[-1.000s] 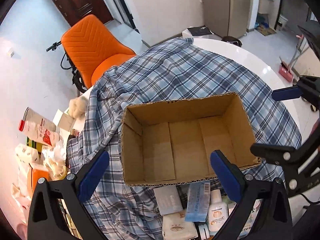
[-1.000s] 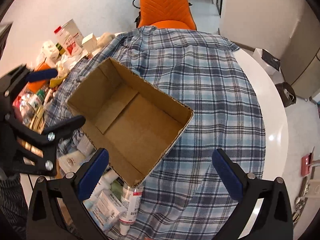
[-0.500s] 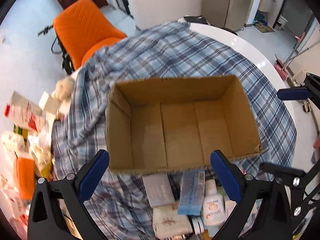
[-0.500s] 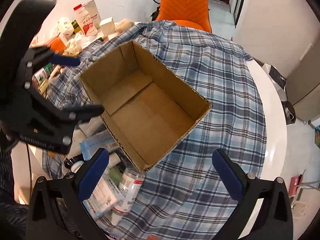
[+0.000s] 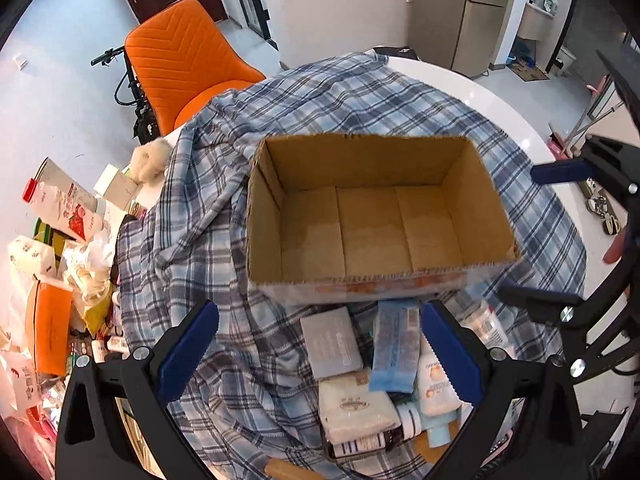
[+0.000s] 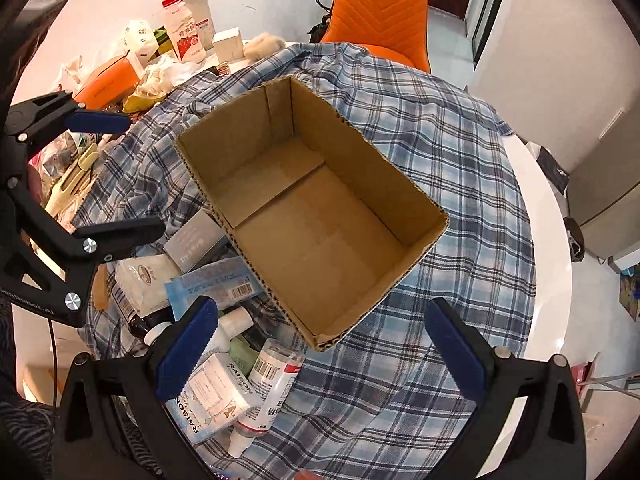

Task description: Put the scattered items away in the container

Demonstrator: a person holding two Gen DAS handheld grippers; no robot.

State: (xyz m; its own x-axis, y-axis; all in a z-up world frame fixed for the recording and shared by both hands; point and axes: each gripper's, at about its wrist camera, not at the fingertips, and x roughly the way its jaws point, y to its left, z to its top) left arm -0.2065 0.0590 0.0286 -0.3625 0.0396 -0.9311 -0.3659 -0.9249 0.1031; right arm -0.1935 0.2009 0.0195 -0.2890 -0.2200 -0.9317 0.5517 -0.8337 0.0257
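An empty cardboard box [image 5: 376, 236] [image 6: 308, 216] stands open on a blue plaid cloth [image 5: 200, 248] [image 6: 448, 168]. In front of it lies a pile of toiletries: a grey box [image 5: 331, 342] [image 6: 194, 240], a light blue packet [image 5: 394, 344] [image 6: 216, 284], a white tissue pack [image 5: 354, 410] [image 6: 142, 280] and bottles [image 5: 434, 384] [image 6: 272, 380]. My left gripper [image 5: 320, 344] is open and empty above the pile. My right gripper [image 6: 320, 344] is open and empty over the box's near corner. Each gripper shows in the other's view, the right [image 5: 552, 236] and the left [image 6: 116, 176].
A clutter of cartons, a milk bottle [image 5: 60, 208] [image 6: 184, 34], an orange pouch [image 5: 48, 328] [image 6: 106, 80] and wrappers fills the table's left side. An orange chair [image 5: 180, 64] [image 6: 380, 4] stands behind the round white table [image 5: 500, 108] [image 6: 548, 280].
Both grippers have drawn back and lower toward the near side. More of the toiletries pile now shows in front of the box. Both stay open.
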